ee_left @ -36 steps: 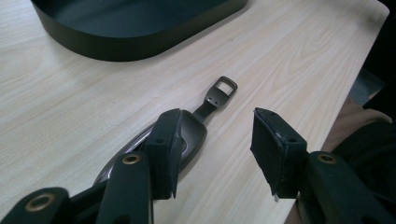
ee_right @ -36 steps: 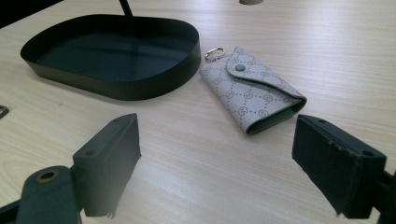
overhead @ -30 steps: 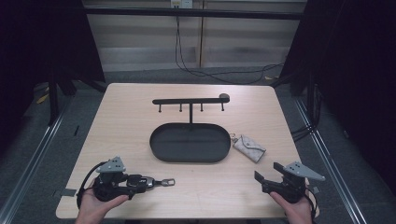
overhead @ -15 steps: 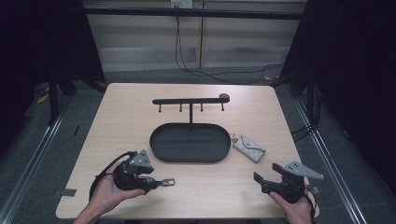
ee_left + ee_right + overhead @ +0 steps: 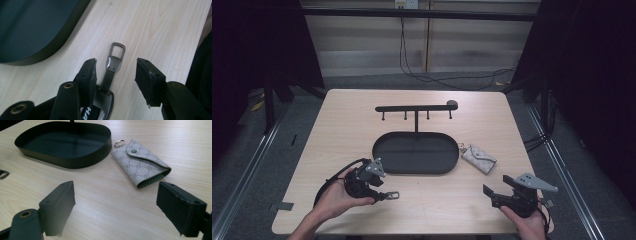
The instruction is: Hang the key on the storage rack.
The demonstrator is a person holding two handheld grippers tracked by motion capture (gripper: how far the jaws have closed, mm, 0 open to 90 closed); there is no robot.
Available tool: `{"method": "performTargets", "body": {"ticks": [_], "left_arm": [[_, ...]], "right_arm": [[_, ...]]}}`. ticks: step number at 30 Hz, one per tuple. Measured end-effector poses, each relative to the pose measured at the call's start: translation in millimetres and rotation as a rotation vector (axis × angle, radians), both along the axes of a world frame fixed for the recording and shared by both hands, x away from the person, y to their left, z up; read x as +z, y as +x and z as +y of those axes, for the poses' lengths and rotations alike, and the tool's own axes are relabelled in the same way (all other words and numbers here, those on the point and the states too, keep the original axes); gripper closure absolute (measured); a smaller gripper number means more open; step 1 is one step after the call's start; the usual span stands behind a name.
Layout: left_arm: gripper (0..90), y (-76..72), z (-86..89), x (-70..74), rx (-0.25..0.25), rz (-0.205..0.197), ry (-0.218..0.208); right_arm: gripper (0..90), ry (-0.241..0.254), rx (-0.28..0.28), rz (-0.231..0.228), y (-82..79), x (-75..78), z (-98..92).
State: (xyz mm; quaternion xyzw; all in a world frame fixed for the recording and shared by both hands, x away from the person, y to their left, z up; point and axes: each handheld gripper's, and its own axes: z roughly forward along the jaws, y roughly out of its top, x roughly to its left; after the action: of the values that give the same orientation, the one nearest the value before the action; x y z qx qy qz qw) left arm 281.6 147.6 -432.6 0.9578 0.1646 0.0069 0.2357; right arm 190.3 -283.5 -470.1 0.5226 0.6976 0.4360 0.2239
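Bare light wooden surface (image 5: pixel 432 200) lying open between both hands. Black oval metal tray (image 5: pixel 416 152) blocking centre, black hook rack (image 5: pixel 416 108) standing behind it. Grey patterned key pouch (image 5: pixel 479 159) sitting just beside tray's right end, narrowing passage there.

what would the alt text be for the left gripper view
The left gripper, its two black jaws apart, straddles a dark key fob with a black strap and grey metal clip lying on the light wooden table; neither pad presses on it. The curved rim of a black oval metal tray crosses the upper left.
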Motion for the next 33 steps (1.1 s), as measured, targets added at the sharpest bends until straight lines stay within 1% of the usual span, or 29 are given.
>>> {"method": "performTargets", "body": {"ticks": [1, 3, 4, 6, 7, 8, 9, 11, 16, 20, 23, 24, 28, 30, 33], "left_arm": [[52.5, 0.8, -2.0, -0.2, -0.012, 0.003, 0.015], [52.7, 1.7, -3.8, -0.5, -0.016, 0.007, 0.021], [54.0, 3.1, -5.0, -0.8, -0.022, 0.014, 0.021], [55.7, 7.1, -9.1, -2.4, -0.034, 0.033, 0.035], [57.8, 8.3, -10.6, -3.4, -0.049, 0.045, 0.044], [58.6, 8.3, -10.6, -3.4, -0.049, 0.045, 0.044], [58.6, 8.9, -12.3, -4.4, -0.054, 0.053, 0.054], [58.6, 11.0, -16.7, -6.4, -0.062, 0.056, 0.079], [58.6, 15.6, -20.2, -7.6, -0.059, 0.059, 0.093], [57.5, 19.4, -23.9, -12.1, -0.075, 0.056, 0.120], [57.6, 19.4, -25.1, -14.2, -0.082, 0.055, 0.126], [57.7, 20.3, -26.3, -16.0, -0.105, 0.054, 0.145], [59.2, 20.9, -29.4, -20.0, -0.115, 0.056, 0.168], [61.1, 21.4, -30.5, -22.0, -0.119, 0.072, 0.173], [61.5, 21.3, -31.9, -25.4, -0.118, 0.077, 0.181]], "right_arm": [[15.2, 0.001, 0.000, 0.004, 0.2, -0.1, 0.4], [15.1, -0.001, 0.006, 0.007, 0.5, -0.4, 0.4], [15.2, -0.003, 0.010, 0.010, 0.6, -0.4, 0.9], [15.3, -0.002, 0.011, 0.011, 0.5, -0.4, 1.4], [15.4, -0.002, 0.014, 0.011, 0.5, -0.4, 1.4], [15.4, -0.002, 0.014, 0.011, 0.5, -0.4, 1.4], [15.3, -0.005, 0.012, 0.012, 0.7, -0.6, 1.3], [15.3, -0.005, 0.013, 0.013, 0.7, -0.6, 1.3], [15.3, -0.002, 0.018, 0.015, 1.0, -0.8, 1.8], [15.3, 0.000, 0.021, 0.020, 1.0, -0.9, 1.8], [15.3, 0.000, 0.022, 0.013, 0.9, -0.6, 1.9], [15.3, 0.003, 0.023, 0.015, 0.8, -0.5, 2.0], [15.3, 0.000, 0.024, 0.017, 1.0, -0.7, 1.8], [15.3, 0.000, 0.024, 0.016, 1.0, -0.7, 1.8], [15.3, -0.001, 0.024, 0.018, 1.1, -0.8, 1.9]]}}
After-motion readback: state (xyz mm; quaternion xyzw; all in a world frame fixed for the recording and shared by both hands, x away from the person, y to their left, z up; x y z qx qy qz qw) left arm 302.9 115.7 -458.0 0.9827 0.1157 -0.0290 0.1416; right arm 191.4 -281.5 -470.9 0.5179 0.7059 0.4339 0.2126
